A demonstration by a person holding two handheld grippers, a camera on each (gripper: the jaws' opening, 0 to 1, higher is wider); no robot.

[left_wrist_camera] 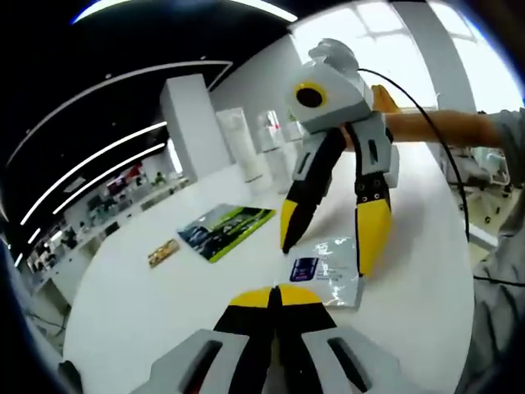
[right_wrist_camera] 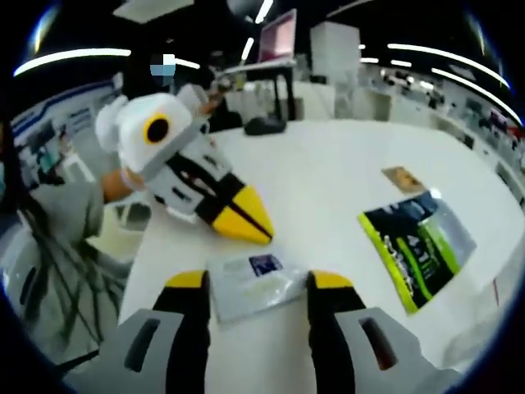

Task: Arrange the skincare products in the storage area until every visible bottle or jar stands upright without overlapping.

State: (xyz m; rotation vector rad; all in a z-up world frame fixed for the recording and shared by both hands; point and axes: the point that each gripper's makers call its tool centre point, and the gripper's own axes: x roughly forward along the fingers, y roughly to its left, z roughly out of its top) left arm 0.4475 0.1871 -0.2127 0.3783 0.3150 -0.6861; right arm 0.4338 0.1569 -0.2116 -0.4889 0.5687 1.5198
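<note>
A flat silvery sachet [left_wrist_camera: 332,279] with a dark blue label lies on the white table [left_wrist_camera: 139,304]. My right gripper [left_wrist_camera: 328,246] hangs over it, open, with one yellow tip on either side. In the right gripper view the sachet [right_wrist_camera: 246,287] lies between the spread jaws of my right gripper [right_wrist_camera: 256,283], and nothing is held. My left gripper [left_wrist_camera: 275,297] is shut with nothing in it, just short of the sachet's near edge. From the right gripper view, the left gripper [right_wrist_camera: 250,223] points at the sachet from the far left.
A green and black packet [left_wrist_camera: 225,230] [right_wrist_camera: 418,242] lies flat nearby, with a small brown sachet [left_wrist_camera: 162,253] [right_wrist_camera: 404,178] beyond it. Tall white boxes [left_wrist_camera: 244,146] stand at the table's far end. A dark rounded object [right_wrist_camera: 264,125] sits by a screen [right_wrist_camera: 279,37]. The person's arm [left_wrist_camera: 443,127] reaches in.
</note>
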